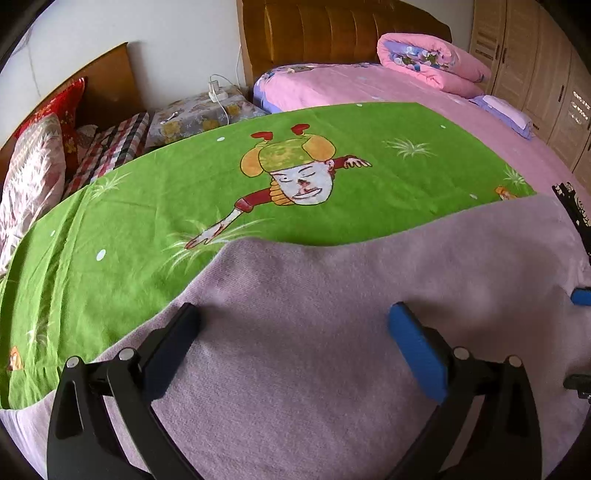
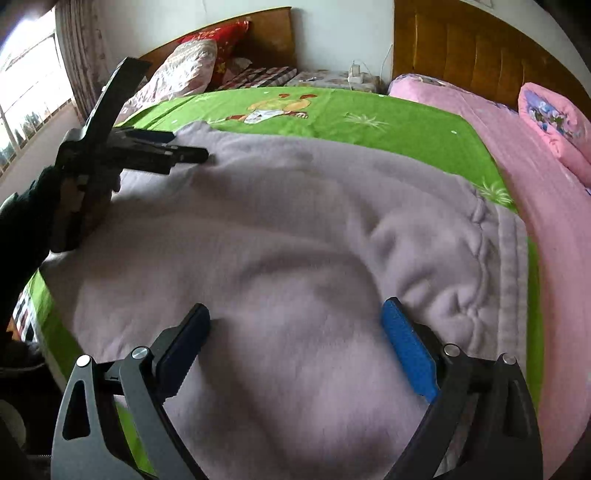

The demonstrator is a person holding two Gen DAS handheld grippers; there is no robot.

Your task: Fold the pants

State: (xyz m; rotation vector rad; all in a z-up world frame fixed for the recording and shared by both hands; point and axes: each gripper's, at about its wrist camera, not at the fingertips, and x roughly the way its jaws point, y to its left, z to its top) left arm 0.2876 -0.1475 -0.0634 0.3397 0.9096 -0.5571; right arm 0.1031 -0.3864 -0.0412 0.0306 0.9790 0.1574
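Pale lilac fleece pants lie spread on a green cartoon-print sheet on the bed. In the left wrist view my left gripper is open, its fingers wide apart just above the fabric. In the right wrist view my right gripper is open over the pants, with the ribbed waistband to its right. The left gripper also shows there at the pants' far left edge. A fingertip of the right gripper shows at the right edge of the left wrist view.
A pink bed with a folded pink quilt lies behind the green sheet. Pillows and a wooden headboard are at the back, wardrobes at the right, a window at the left.
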